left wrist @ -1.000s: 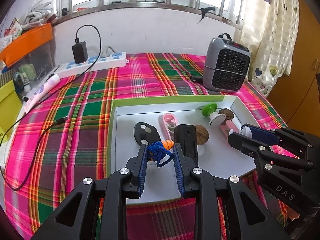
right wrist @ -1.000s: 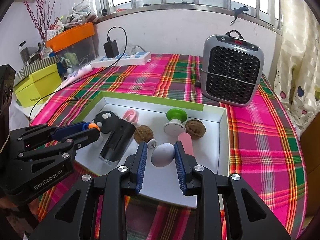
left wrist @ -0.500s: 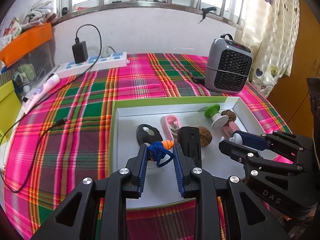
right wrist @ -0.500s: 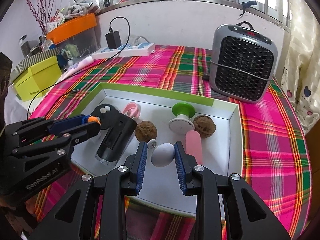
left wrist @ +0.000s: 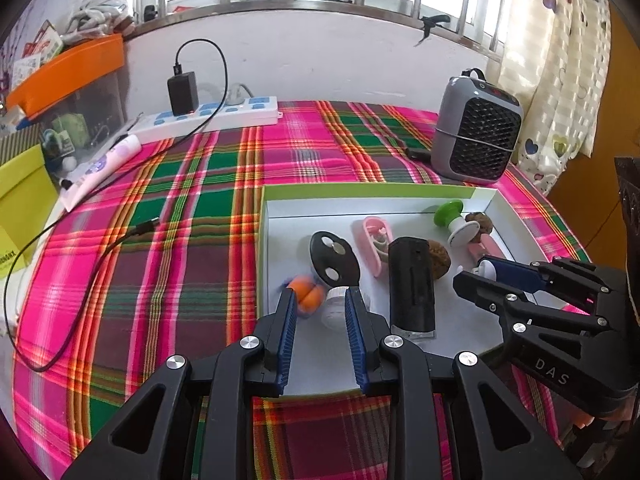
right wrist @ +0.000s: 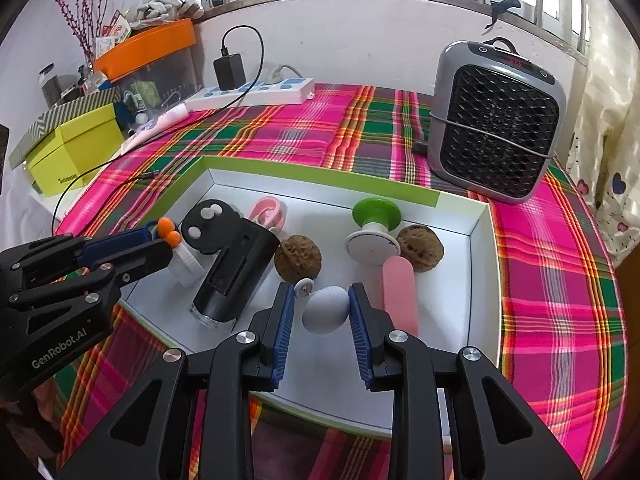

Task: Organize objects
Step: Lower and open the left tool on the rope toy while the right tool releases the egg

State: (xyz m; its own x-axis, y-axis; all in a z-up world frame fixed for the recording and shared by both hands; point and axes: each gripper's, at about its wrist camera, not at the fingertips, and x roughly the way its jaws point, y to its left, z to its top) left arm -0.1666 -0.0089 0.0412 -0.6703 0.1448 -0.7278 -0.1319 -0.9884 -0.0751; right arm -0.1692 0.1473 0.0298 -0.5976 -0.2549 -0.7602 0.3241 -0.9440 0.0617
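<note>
**Both grippers over the box**

Right gripper (right wrist: 320, 312) clenches a grey egg (right wrist: 325, 309) above the box (right wrist: 478, 216) near edge. Left gripper (left wrist: 320, 312) grasps an orange toy (left wrist: 307, 297) at the box's left edge; a white bottle (left wrist: 335, 307) lies beneath

Grey heater (right wrist: 496, 128), white power strip (left wrist: 208, 118)
</note>
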